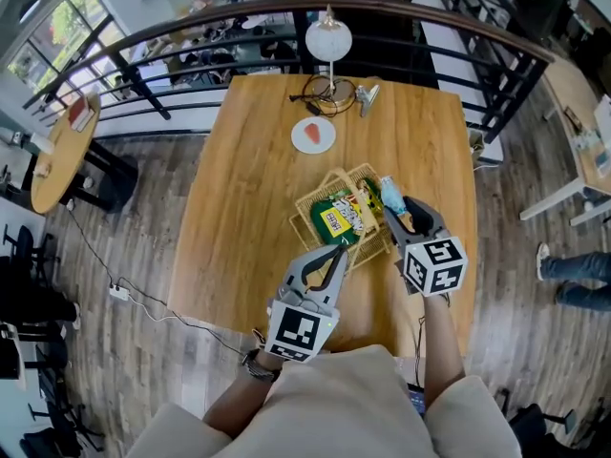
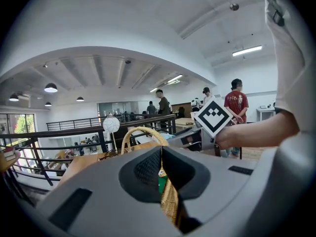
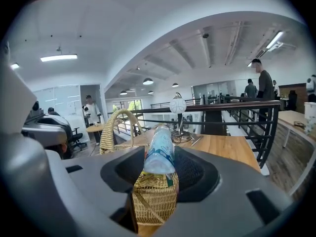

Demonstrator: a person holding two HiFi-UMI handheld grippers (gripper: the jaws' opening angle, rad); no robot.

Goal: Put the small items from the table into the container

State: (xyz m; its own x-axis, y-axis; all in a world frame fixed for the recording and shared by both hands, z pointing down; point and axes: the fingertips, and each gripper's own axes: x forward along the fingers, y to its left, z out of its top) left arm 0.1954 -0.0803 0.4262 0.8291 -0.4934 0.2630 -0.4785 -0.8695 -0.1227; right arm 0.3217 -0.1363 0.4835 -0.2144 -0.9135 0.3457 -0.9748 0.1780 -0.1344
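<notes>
A woven wicker basket (image 1: 304, 219) sits near the table's front edge, holding a green snack packet (image 1: 334, 219) and a pale blue packet (image 1: 391, 196). My left gripper (image 1: 339, 253) is shut on the basket's near rim; in the left gripper view (image 2: 163, 181) the wicker rim (image 2: 170, 201) is pinched between the jaws, with the handle (image 2: 143, 131) arching beyond. My right gripper (image 1: 393, 219) is shut on the right wall; in the right gripper view (image 3: 155, 181) the wicker wall (image 3: 150, 204) fills the jaws, and the blue packet (image 3: 160, 149) pokes up over it.
The wooden table (image 1: 239, 170) carries a white plate with an orange piece (image 1: 313, 135), a white globe lamp (image 1: 328, 41), coiled cables (image 1: 325, 93) and a silver object (image 1: 368, 96) at the far side. A black railing runs behind the table. People stand in the background.
</notes>
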